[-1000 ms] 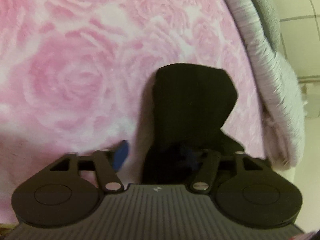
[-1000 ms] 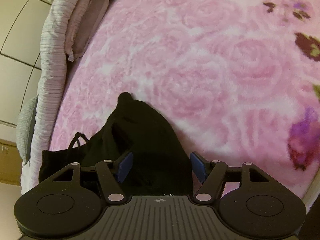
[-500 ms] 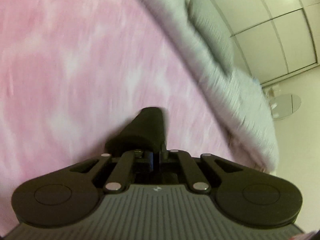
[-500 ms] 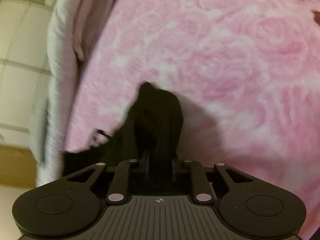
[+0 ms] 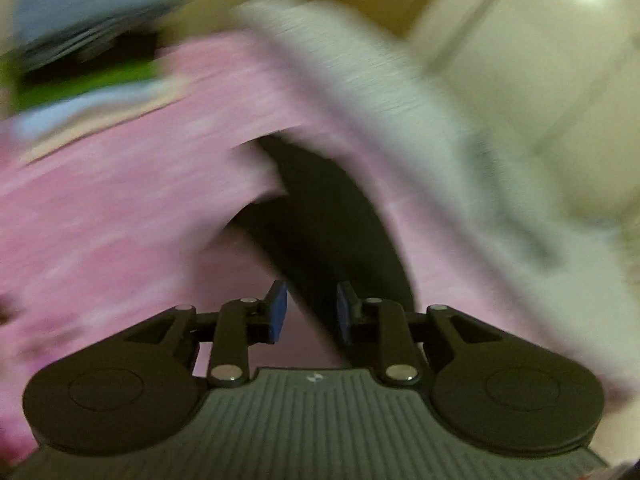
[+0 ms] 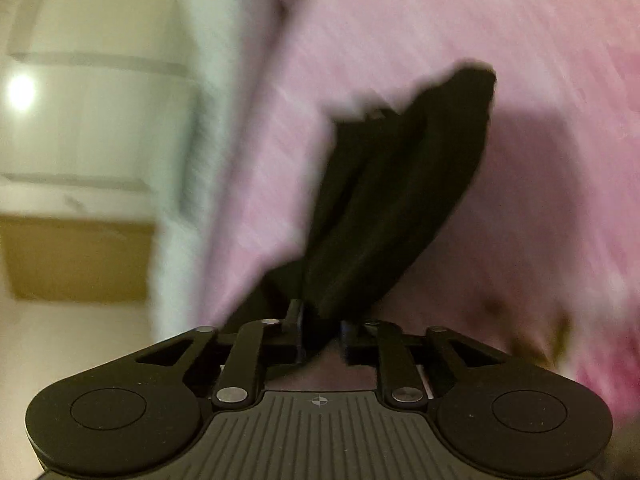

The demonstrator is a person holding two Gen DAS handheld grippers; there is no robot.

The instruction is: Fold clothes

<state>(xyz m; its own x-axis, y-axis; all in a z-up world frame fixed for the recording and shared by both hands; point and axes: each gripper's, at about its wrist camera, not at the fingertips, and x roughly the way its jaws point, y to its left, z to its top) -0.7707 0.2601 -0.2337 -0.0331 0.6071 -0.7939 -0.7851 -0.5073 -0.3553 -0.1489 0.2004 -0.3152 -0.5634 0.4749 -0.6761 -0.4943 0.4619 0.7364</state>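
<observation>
While blurred, shows right gripper (image 6: 320,336) clenched on black garment (image 6: 400,200), bunched upward over pink blanket (image 6: 520,40); left gripper (image 5: 307,312) parted, cloth (image 5: 332,232) just ahead, seemingly ungrasped.

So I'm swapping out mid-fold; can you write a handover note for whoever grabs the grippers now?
Left gripper: fingers apart, black garment passing between them, grip uncertain.
Right gripper: shut on a bunch of the garment, lifted over the pink blanket.
Done: garment picked up. No fold visible; both views blurred.
Left: lay it flat on the blanket, fold it.
</observation>
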